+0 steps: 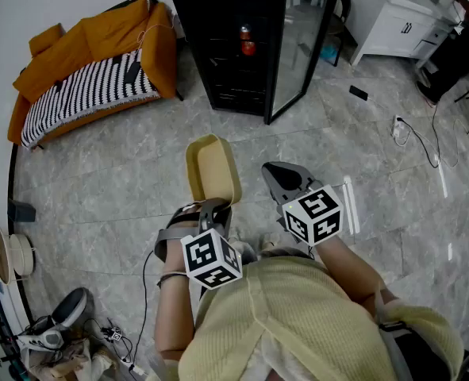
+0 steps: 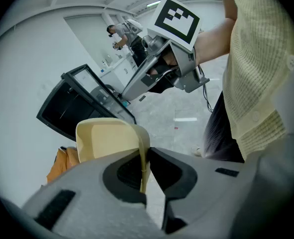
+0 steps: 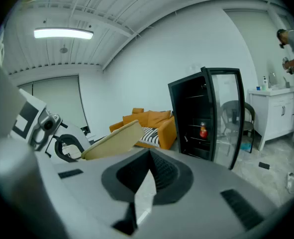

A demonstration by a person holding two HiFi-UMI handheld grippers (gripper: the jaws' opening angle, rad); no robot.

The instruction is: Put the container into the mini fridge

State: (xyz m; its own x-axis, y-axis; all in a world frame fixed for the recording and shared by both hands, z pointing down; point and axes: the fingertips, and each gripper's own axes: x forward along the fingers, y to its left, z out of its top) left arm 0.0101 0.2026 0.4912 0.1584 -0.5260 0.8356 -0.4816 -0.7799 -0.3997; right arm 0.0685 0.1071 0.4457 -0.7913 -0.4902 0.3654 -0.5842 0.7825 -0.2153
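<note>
Two grippers show in the head view: the left gripper holds the container over the floor, well short of the open fridge, with the right gripper beside it.

Left gripper view: the jaws pinch its thin wall.

Right gripper view: the jaws are closed and empty.

The container looks light, stiff and smooth. This rim pinch should hold, though it may swing.
</note>
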